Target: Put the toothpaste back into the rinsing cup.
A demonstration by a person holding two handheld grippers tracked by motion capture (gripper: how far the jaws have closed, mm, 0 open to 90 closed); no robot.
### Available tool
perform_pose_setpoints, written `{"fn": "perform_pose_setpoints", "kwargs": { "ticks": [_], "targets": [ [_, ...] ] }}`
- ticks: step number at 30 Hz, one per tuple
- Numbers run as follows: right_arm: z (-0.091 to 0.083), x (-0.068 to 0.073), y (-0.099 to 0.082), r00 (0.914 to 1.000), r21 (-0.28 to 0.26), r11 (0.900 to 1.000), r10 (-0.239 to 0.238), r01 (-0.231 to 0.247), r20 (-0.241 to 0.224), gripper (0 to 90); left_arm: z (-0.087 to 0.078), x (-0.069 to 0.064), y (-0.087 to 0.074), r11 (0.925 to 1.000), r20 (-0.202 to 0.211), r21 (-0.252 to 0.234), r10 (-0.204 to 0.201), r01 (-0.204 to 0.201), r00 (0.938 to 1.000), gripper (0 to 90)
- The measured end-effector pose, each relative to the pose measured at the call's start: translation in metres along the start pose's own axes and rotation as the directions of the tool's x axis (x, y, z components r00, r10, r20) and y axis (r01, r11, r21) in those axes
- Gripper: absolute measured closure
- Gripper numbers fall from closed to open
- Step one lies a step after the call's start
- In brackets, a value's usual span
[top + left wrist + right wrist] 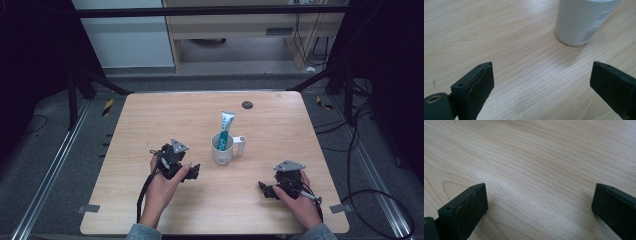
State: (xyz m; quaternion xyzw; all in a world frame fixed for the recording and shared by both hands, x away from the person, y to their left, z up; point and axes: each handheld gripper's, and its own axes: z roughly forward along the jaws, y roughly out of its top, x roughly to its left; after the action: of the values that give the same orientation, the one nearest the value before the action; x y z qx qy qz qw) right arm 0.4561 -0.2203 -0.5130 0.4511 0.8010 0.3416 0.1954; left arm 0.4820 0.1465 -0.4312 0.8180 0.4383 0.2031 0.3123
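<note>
White mug [222, 149] is standing upright mid-desk [150, 120], toothpaste tube [226, 129] sticking out of it, handle pointing away from my left side. I'm guessing glazed ceramic: rigid, fairly heavy, slippery, chips if knocked. I'm favouring the handle or the rim wall for the grip; the tube is soft and light, so pinch it near the top. Left gripper [192, 171] is sitting low just beside the mug, fingers [477, 85] spread wide, holding nothing. Right gripper [265, 190] is resting well apart near the front edge, fingers [469, 205] also released.
</note>
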Motion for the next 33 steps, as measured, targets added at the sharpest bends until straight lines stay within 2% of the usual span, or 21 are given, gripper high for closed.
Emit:
{"fn": "perform_pose_setpoints", "kwargs": {
  "ticks": [3, 5, 8, 18, 24, 27, 32, 33],
  "targets": [
    [0.0, 0.0, 0.0, 1.0, 0.0, 1.0, 0.0, 0.0, 0.0, 0.5, 0.004, 0.007, -0.008, 0.9998, -0.01, 0.011, -0.014, 0.014, 0.9999, 4.9],
    [0.0, 0.0, 0.0, 1.0, 0.0, 1.0, 0.0, 0.0, 0.0, 0.5, 0.005, 0.009, -0.01, 0.9998, -0.013, 0.016, -0.014, 0.015, 0.9998, 5.0],
    [0.0, 0.0, 0.0, 1.0, 0.0, 1.0, 0.0, 0.0, 0.0, 0.6, 0.01, 0.02, -0.022, 0.999, -0.025, 0.043, -0.008, 0.009, 0.9997, 5.9],
    [0.0, 0.0, 0.0, 1.0, 0.0, 1.0, 0.0, 0.0, 0.0, 0.5, 0.012, 0.045, -0.043, 0.9973, -0.068, 0.034, -0.062, 0.065, 0.9958, 6.1],
    [0.0, 0.0, 0.0, 1.0, 0.0, 1.0, 0.0, 0.0, 0.0, 0.6, 0.014, 0.057, -0.051, 0.9966, -0.07, 0.034, -0.073, 0.075, 0.9949, 6.1],
    [0.0, 0.0, 0.0, 1.0, 0.0, 1.0, 0.001, -0.001, 0.0, 0.6, 0.015, 0.067, -0.057, 0.9949, -0.08, 0.031, -0.093, 0.095, 0.9925, 6.1],
    [0.0, 0.0, 0.0, 1.0, 0.0, 1.0, 0.0, 0.0, 0.0, 0.5, 0.016, 0.076, -0.061, 0.9925, -0.086, 0.025, -0.117, 0.119, 0.9894, 6.1],
    [0.0, 0.0, 0.0, 1.0, 0.0, 1.0, 0.0, 0.0, 0.0, 0.5, 0.018, 0.081, -0.064, 0.9915, -0.097, 0.03, -0.123, 0.126, 0.9877, 6.1]
  ]
}}
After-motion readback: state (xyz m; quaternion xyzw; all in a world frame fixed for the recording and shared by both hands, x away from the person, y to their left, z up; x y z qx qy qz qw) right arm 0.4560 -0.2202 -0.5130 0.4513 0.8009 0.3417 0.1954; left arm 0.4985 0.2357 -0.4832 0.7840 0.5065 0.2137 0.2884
